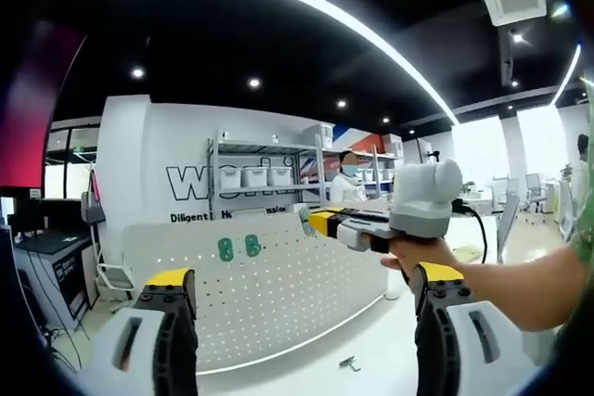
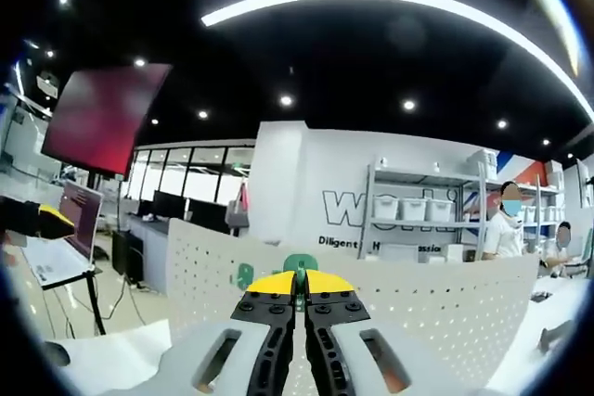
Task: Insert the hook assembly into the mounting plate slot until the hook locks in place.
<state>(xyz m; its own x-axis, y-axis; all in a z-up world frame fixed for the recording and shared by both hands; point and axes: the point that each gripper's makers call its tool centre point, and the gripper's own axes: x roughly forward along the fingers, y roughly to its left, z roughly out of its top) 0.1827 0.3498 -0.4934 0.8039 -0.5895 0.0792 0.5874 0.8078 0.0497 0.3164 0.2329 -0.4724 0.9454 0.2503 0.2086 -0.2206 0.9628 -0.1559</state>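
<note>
The white pegboard stands upright on my table, two green hooks already mounted on it. My right gripper is pinched closed on another green hook (right at the board's face). My left gripper gapes wide, empty. A small metal piece lies on the table.

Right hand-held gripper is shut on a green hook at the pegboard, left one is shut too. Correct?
Not quite. The left hand-held gripper is open, its jaws standing wide apart in the left gripper view. The right hand-held gripper is shut on the green hook at the pegboard, as you say.
</note>
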